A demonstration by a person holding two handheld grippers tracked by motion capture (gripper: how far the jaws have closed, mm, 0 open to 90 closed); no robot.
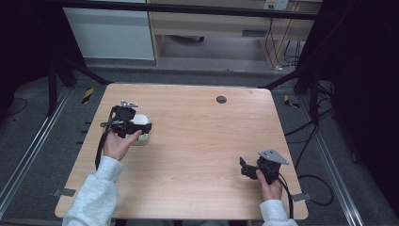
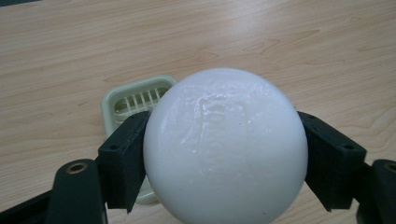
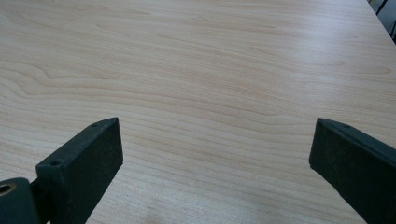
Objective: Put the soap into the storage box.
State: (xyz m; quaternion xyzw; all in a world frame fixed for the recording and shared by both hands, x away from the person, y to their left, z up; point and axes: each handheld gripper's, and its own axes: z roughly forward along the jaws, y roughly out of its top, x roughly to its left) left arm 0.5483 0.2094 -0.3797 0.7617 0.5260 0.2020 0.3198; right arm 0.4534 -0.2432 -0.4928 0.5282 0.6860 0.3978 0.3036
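Two jaws of your left gripper [image 2: 224, 154] are clamped on the soap [image 2: 225, 147], one on each flank of the white oval bar; the embossed face looks back at the camera. In the high view the soap [image 1: 141, 119] sits at the left gripper [image 1: 136, 123], right over the dish [image 1: 143, 138] on the left part of the table [image 1: 202, 141]. The relation that counts is soap to dish: in the left gripper view the pale green dish [image 2: 135, 100] lies just beyond and below the bar, slightly to the left of it, its slotted floor showing past the soap's upper left edge; whether the bar already touches the dish you cannot tell. The move, I judge, is a short lowering forward until the bar rests on the slots, then letting the jaws part. Your left hand [image 1: 117, 145] is the near one; the right gripper [image 1: 245, 168] rests well apart at the table's right, its jaws wide apart over bare wood, holding nothing.
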